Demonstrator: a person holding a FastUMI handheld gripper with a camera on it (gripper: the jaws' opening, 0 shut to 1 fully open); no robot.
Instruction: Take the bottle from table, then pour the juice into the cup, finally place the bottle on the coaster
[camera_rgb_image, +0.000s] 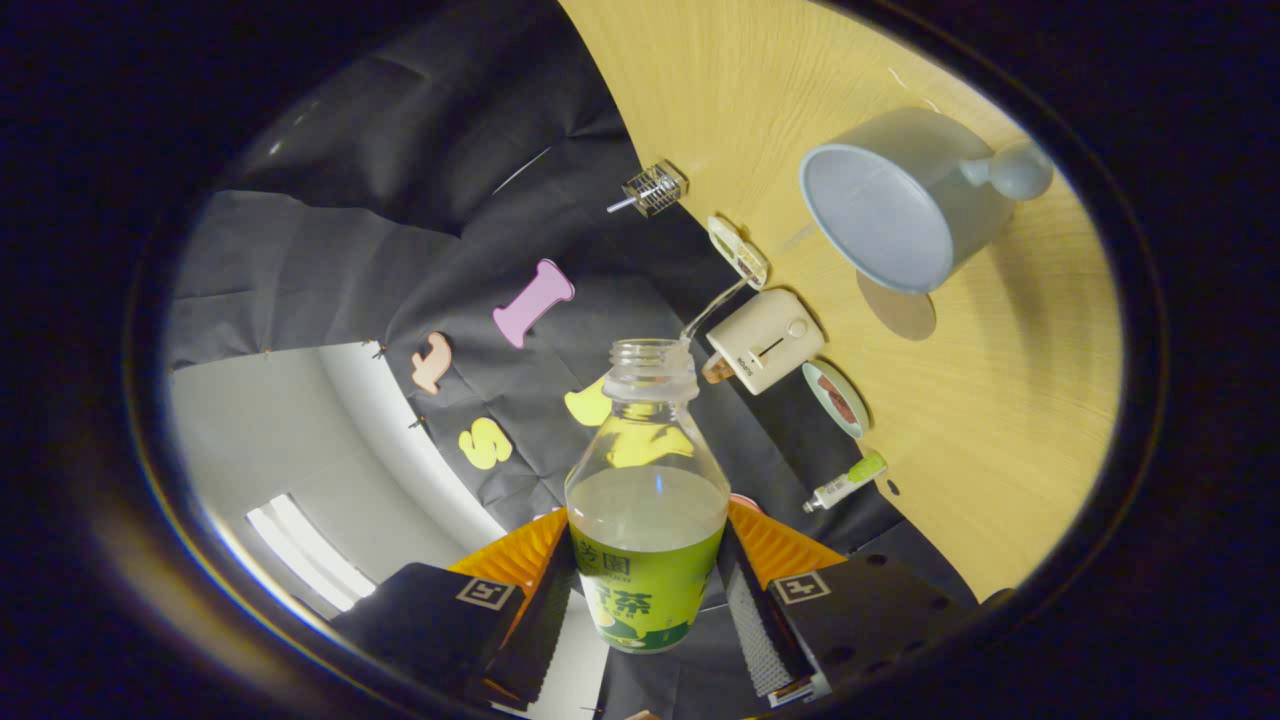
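Fingers (648, 590) clamped on bottle (647, 520), one pad each side of its green-labelled lower body. Bottle sits btwn the fingers w/ long axis running straight ahead along them, open uncapped neck pointing away from the camera. Pale juice fills it to approx the shoulder; upper part clear.

Whole view rolled: worktop (1010, 400), light wood, lies to the right of the fingers.

Just beyond the right finger, on the worktop edge: small tube w/ green cap (848, 481). Further on: small round dish (836, 398), then cream boxy appliance (765, 340) near the bottle's mouth, w/ a white flat grid-like piece (738, 251) past it.

Well ahead and right of the neck: grey-blue cup (905, 210), mouth open toward the camera, knob-like handle on its far side. Round flat disc beside it, prob. the coaster (897, 306).

Farthest: small wire cage item (652, 189).
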